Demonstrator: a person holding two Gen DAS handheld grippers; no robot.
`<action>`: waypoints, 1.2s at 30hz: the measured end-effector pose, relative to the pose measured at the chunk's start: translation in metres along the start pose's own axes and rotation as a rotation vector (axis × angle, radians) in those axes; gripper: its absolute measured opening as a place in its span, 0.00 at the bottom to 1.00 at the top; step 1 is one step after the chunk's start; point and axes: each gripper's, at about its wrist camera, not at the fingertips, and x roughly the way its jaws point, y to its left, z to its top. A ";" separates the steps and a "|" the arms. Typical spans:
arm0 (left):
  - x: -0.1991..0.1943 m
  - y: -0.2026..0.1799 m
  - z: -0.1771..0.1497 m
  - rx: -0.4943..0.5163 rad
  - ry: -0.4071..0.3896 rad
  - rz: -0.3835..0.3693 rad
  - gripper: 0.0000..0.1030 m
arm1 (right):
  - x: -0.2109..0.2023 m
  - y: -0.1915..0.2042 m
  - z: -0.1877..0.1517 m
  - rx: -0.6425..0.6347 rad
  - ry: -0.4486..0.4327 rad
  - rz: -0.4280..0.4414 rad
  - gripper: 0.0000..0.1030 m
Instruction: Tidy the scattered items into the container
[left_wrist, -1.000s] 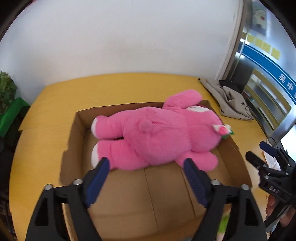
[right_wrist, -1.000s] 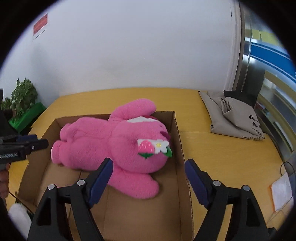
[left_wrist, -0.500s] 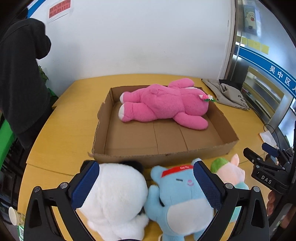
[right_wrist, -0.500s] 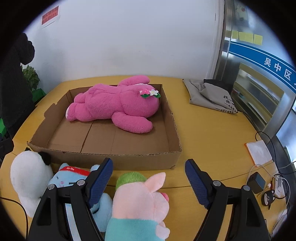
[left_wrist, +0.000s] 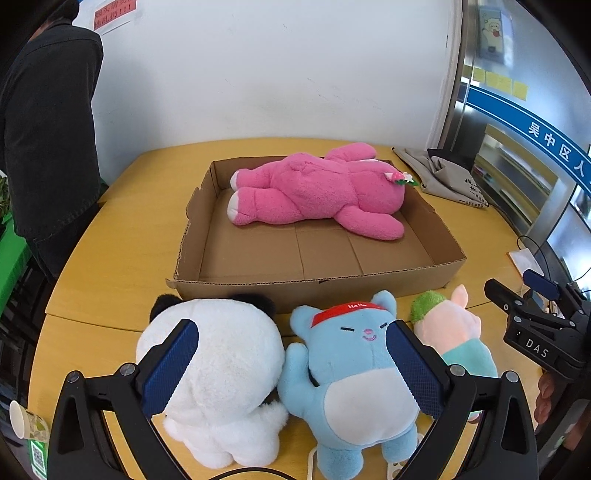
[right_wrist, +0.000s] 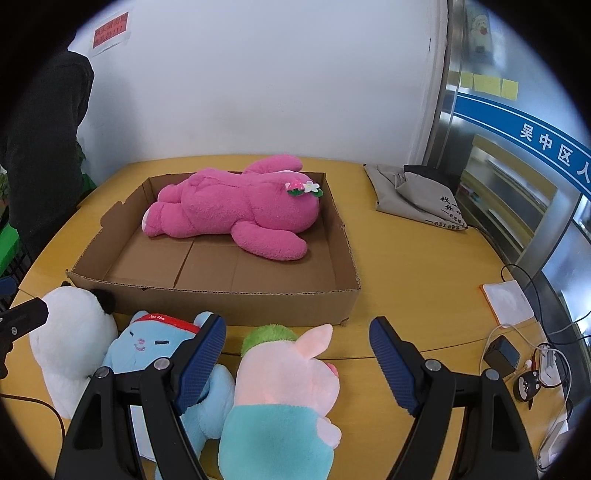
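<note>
Both tongs tilted down | left tongs (left_wrist: 288, 365) wide, empty | right tongs (right_wrist: 297, 356) parted

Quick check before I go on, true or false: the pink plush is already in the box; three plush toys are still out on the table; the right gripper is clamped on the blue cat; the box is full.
1. The pink plush lies in the cardboard box. True.
2. Three toys remain outside: white panda, blue cat, pink pig. True.
3. The right gripper is clamped on the blue cat. False: it is open, around the pig.
4. The box is full. False: its near half is bare.
</note>
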 end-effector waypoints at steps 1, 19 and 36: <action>0.001 0.000 0.000 -0.001 0.002 0.001 1.00 | 0.001 0.000 -0.001 -0.001 0.002 0.001 0.78; 0.010 -0.005 -0.004 -0.010 0.014 -0.027 1.00 | 0.013 0.000 -0.004 -0.008 0.028 -0.010 0.78; 0.012 0.002 -0.008 -0.023 0.029 -0.040 1.00 | 0.016 0.002 -0.007 -0.011 0.041 -0.008 0.78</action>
